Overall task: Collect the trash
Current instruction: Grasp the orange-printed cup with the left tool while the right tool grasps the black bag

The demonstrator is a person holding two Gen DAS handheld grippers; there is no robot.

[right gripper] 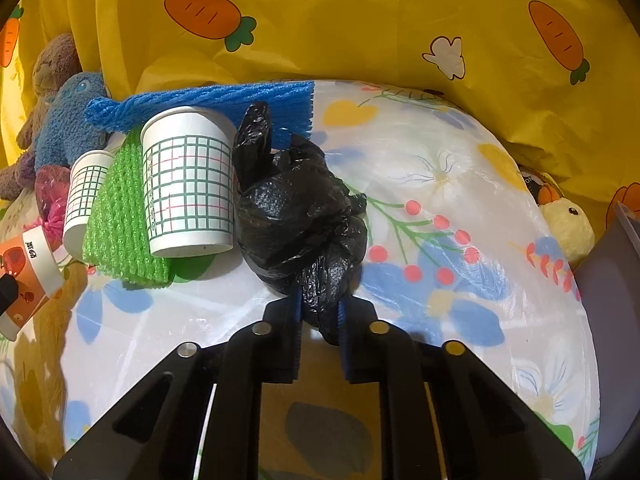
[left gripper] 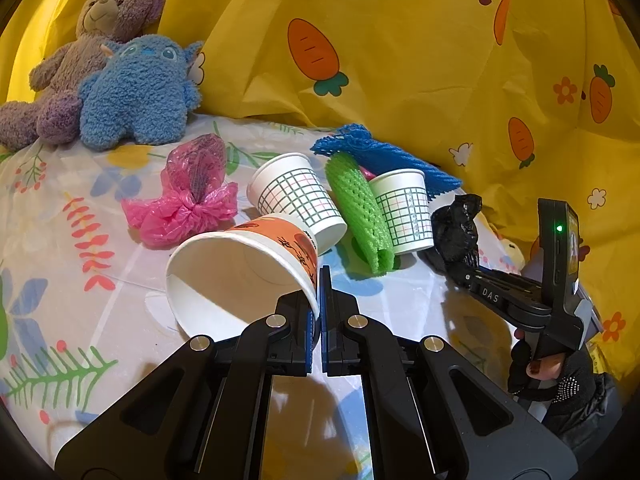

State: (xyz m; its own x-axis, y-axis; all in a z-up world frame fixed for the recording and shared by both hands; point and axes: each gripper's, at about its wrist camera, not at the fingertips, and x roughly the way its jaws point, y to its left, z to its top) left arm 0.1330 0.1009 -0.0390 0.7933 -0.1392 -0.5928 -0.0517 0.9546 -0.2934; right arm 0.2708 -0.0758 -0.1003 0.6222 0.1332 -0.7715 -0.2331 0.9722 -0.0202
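Observation:
My left gripper (left gripper: 320, 300) is shut on the rim of an orange paper cup (left gripper: 240, 276) that lies on its side, mouth toward the camera; the cup also shows at the left edge of the right wrist view (right gripper: 28, 276). My right gripper (right gripper: 320, 308) is shut on a crumpled black plastic bag (right gripper: 296, 216), seen in the left wrist view (left gripper: 458, 228) with the right gripper (left gripper: 460, 270) under it. Two checked paper cups (left gripper: 298, 196) (left gripper: 404, 210), green foam netting (left gripper: 360, 208), blue foam netting (left gripper: 384, 156) and a pink plastic bag (left gripper: 188, 200) lie on the table.
The round table has a floral cover (right gripper: 440, 184). A brown teddy bear (left gripper: 80, 52) and a blue plush (left gripper: 140, 88) sit at the back left. A yellow plush chick (right gripper: 568, 224) and a grey bin edge (right gripper: 612, 264) are at the right. A yellow carrot-print cloth (left gripper: 400, 60) hangs behind.

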